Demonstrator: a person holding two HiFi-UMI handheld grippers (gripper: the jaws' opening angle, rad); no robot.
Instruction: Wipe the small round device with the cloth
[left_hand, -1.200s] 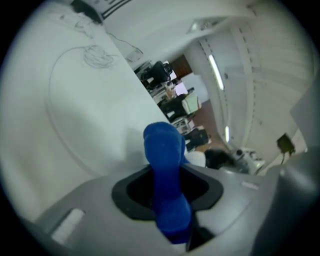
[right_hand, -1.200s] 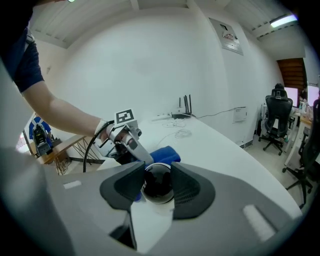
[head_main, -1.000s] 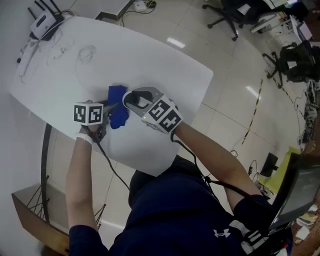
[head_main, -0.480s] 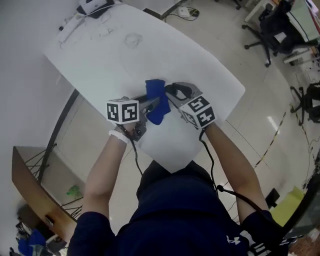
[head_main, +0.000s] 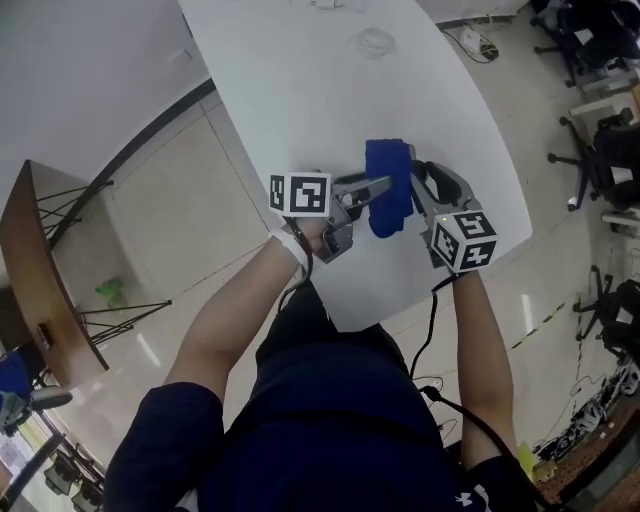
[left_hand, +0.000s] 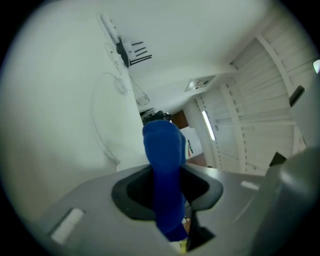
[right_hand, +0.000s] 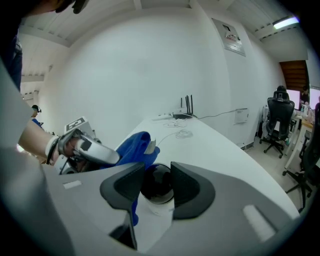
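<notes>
A blue cloth (head_main: 387, 165) hangs pinched in my left gripper (head_main: 380, 190), which points level across the white table (head_main: 300, 90). In the left gripper view the cloth (left_hand: 162, 150) fills the gap of the left gripper (left_hand: 167, 189). The small round device (right_hand: 155, 184), a black dome on a white base, sits clamped between the jaws of my right gripper (right_hand: 156, 187). In the right gripper view the cloth (right_hand: 131, 147) lies against the device's left side. The cloth and my right gripper (head_main: 420, 178) hide the device in the head view.
A coil of thin cable (head_main: 375, 41) lies further back on the table. A router with antennas (right_hand: 187, 112) stands at the table's far end. Office chairs (right_hand: 277, 125) stand on the floor to the right, and a wooden stand (head_main: 40, 290) is to the left.
My left gripper has risen and rolled with the cloth, which now stands upright beside the device. The right gripper has shifted slightly. The head camera has swung round.
</notes>
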